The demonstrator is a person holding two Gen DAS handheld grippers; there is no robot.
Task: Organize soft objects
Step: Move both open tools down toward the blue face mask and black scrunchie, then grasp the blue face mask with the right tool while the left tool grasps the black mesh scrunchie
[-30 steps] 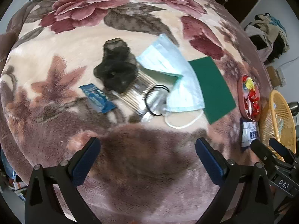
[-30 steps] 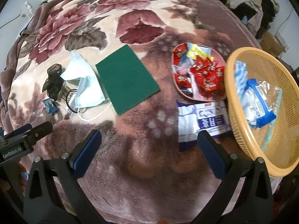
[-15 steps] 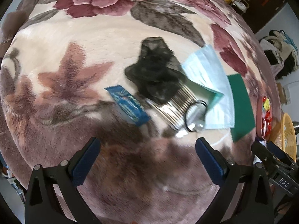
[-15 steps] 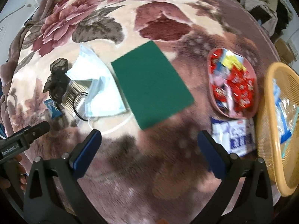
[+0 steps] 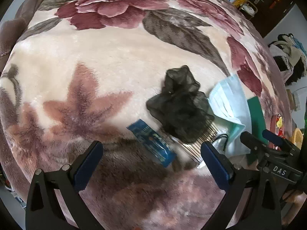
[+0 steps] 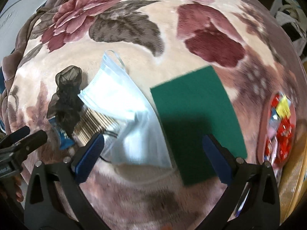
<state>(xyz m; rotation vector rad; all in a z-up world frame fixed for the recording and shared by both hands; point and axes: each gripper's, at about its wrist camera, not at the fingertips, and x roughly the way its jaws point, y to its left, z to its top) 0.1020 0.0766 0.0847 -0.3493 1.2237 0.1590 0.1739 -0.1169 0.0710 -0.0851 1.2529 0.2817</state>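
Both our tools are spread wide and empty: the left tool (image 5: 151, 151) over the blue packet (image 5: 151, 142), the right tool (image 6: 153, 146) over the face mask (image 6: 132, 118) and green pad (image 6: 193, 115). Sorting looks barely begun; the black mesh scrunchie (image 5: 180, 105) lies loose on the blanket (image 5: 96, 57). Only the right view shows the candy dish (image 6: 262, 126) and basket (image 6: 291, 176) clearly.
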